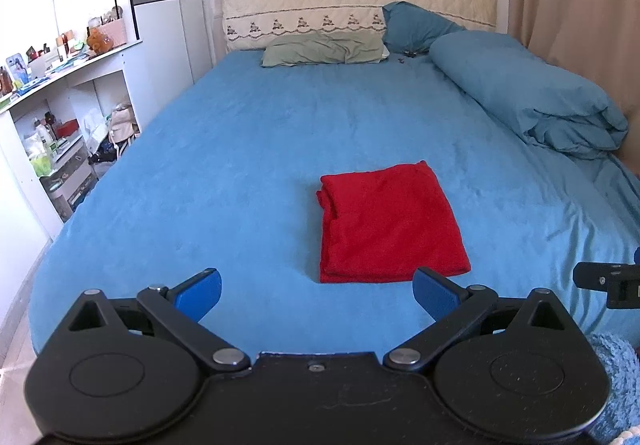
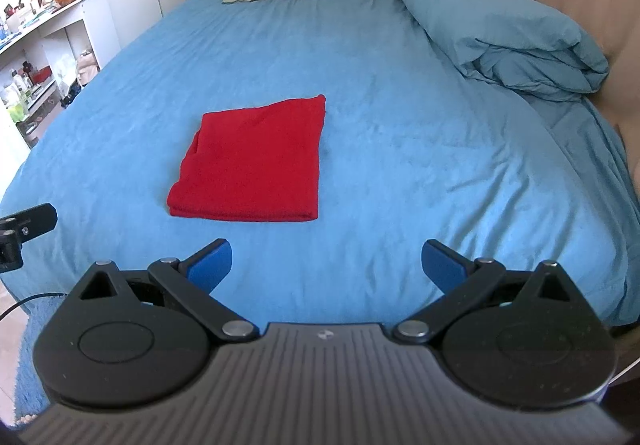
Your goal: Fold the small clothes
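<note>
A red garment (image 1: 390, 223) lay folded into a tidy rectangle on the blue bed sheet (image 1: 224, 165), near the foot of the bed and well apart from the rolled duvet (image 1: 528, 93) and the green pillow (image 1: 324, 49) at the head. The left gripper (image 1: 318, 295) hung just short of its near edge with jaws spread wide and nothing between them; the right gripper (image 2: 326, 265) hovered likewise, wide and empty, with the garment ahead and to its left.

The cloth looked soft, fuzzy and light, probably a fleece or knit, so it would likely sag and slump as soon as it was lifted rather than keep its shape. Stacked layers showed along the near edge and the left side, where folds overlapped. For any further fold, the near corners seemed the best places to pinch, taking all layers together so none slid out; the mattress would give under pressure.
</note>
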A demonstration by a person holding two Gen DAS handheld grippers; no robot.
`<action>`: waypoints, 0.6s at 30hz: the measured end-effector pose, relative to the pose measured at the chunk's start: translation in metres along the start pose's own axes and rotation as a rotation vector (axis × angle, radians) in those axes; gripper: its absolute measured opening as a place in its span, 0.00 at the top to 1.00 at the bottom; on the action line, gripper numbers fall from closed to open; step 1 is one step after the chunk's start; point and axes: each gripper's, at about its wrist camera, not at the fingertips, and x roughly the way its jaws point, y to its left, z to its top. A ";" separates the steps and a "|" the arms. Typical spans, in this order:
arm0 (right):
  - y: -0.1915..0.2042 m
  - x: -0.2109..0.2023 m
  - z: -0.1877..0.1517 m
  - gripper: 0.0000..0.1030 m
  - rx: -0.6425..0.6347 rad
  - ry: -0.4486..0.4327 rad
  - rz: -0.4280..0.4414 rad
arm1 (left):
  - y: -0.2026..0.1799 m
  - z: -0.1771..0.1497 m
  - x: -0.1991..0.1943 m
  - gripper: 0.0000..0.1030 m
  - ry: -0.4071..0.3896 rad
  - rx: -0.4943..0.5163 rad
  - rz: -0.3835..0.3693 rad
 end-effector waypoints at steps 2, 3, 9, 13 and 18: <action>0.000 -0.001 0.000 0.00 0.002 0.000 -0.001 | -0.001 0.000 -0.001 0.00 -0.003 0.000 -0.001; 0.000 -0.001 0.000 0.00 0.003 0.000 -0.001 | -0.001 0.001 -0.001 0.00 -0.004 0.000 -0.002; 0.000 -0.001 0.001 0.00 0.001 -0.001 -0.002 | -0.002 0.001 -0.003 0.00 -0.012 -0.003 -0.003; 0.000 -0.001 0.002 0.00 0.002 -0.002 -0.003 | 0.000 0.001 -0.004 0.00 -0.020 -0.006 -0.004; -0.001 0.000 0.002 0.00 0.004 0.004 0.002 | 0.002 0.000 -0.005 0.00 -0.026 -0.015 0.002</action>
